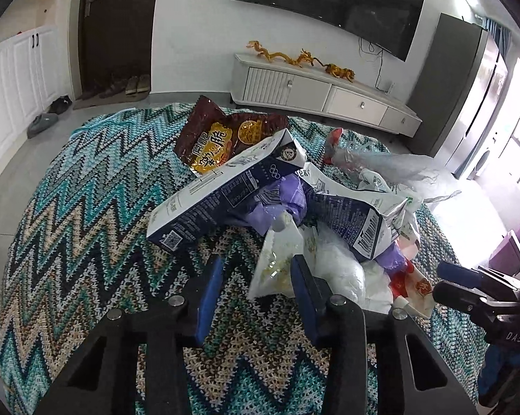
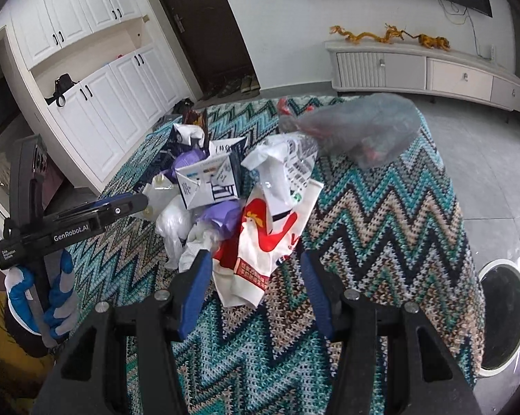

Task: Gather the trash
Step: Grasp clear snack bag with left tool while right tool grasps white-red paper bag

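Note:
A heap of trash lies on the zigzag knitted cloth (image 1: 87,207). It holds a dark blue milk carton (image 1: 221,190), a brown snack bag (image 1: 221,138), a torn blue-white carton (image 1: 360,221), purple wrap (image 1: 280,204), clear plastic (image 1: 391,166) and a white pouch (image 1: 277,259). My left gripper (image 1: 256,269) is open, its fingertips at the pouch's near edge. My right gripper (image 2: 256,269) is open around the lower end of a white bag with a red rooster print (image 2: 260,242). The small carton (image 2: 208,183) and grey plastic bag (image 2: 356,128) lie beyond it.
A white bin (image 2: 502,314) stands on the floor at the cloth's right edge. The left gripper's body (image 2: 69,221) and gloved hand show at the left. A white TV cabinet (image 1: 322,93), cupboards (image 2: 97,103) and a dark door (image 2: 204,24) line the walls.

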Tool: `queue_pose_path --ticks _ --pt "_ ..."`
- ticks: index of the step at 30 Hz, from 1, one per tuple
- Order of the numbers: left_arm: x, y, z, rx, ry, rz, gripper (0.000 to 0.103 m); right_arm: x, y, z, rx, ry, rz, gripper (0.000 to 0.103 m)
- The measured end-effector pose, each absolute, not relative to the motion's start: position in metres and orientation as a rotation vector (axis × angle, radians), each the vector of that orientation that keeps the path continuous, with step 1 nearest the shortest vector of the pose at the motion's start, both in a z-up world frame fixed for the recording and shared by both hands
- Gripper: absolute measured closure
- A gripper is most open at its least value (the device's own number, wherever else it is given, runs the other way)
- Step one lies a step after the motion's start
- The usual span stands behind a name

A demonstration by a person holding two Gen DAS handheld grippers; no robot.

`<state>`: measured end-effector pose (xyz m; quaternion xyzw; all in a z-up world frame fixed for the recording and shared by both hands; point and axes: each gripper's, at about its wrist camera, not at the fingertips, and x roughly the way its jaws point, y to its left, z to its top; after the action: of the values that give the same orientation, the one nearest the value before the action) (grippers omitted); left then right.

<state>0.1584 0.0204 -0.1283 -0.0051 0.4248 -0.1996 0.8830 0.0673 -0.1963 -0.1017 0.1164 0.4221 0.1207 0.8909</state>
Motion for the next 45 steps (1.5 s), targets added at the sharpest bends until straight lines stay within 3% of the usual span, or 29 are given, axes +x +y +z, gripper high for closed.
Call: queue_pose_path --ticks 13,17,20,22,45 --pt "0.171 0.005 -0.145 -0.023 0.93 -0.464 0.072 0.091 -0.196 -0.141 0.302 0.959 0.287 0.052" --pt "0.168 0.004 -0.145 -0.034 0.931 -0.484 0.08 0.098 -0.195 -0.145 0.327 0.964 0.3 0.053" --pt "0.162 0.005 -0.141 -0.047 0.922 -0.501 0.091 0.097 -0.193 -0.144 0.359 0.965 0.313 0.066" --pt "0.156 0.006 -0.139 -0.047 0.918 -0.499 0.095 0.095 -0.194 -0.143 0.367 0.968 0.319 0.081" --pt "0.073 0.065 -0.081 -0.105 0.788 -0.396 0.096 0.004 -0.21 -0.081 0.269 0.847 0.277 0.085"
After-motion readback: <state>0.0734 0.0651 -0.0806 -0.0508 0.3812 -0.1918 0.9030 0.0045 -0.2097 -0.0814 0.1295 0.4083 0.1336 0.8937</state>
